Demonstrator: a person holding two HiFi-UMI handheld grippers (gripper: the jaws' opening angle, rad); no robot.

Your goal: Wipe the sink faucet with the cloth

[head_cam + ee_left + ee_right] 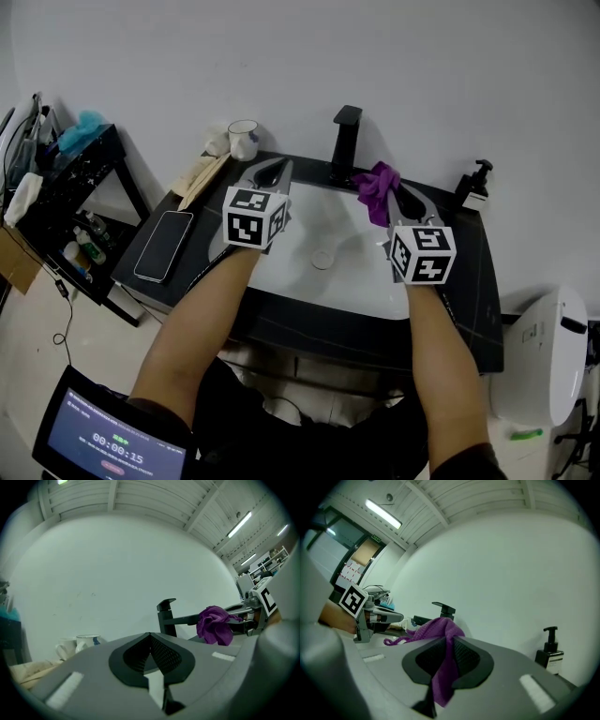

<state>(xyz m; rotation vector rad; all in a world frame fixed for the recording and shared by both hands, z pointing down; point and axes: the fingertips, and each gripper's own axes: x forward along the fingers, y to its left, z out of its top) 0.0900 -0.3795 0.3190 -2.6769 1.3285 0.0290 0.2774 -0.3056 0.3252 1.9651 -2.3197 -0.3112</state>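
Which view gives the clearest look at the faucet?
The left gripper view: the faucet shows side-on, with column, lever and spout up to the purple cloth. The head view shows it small, from above; the right gripper view, partly behind the cloth.

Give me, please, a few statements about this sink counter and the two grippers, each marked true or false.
1. The right gripper is shut on the purple cloth. True.
2. The left gripper grips the white ceramic mug. False: its jaws are together on nothing, and the mug stands on the counter by the wall.
3. The black angular faucet stands behind the white sink basin. True.
4. The dark flat smartphone lies right of the basin. False: it lies on the left.
5. The black soap pump bottle stands at the counter's back right. True.
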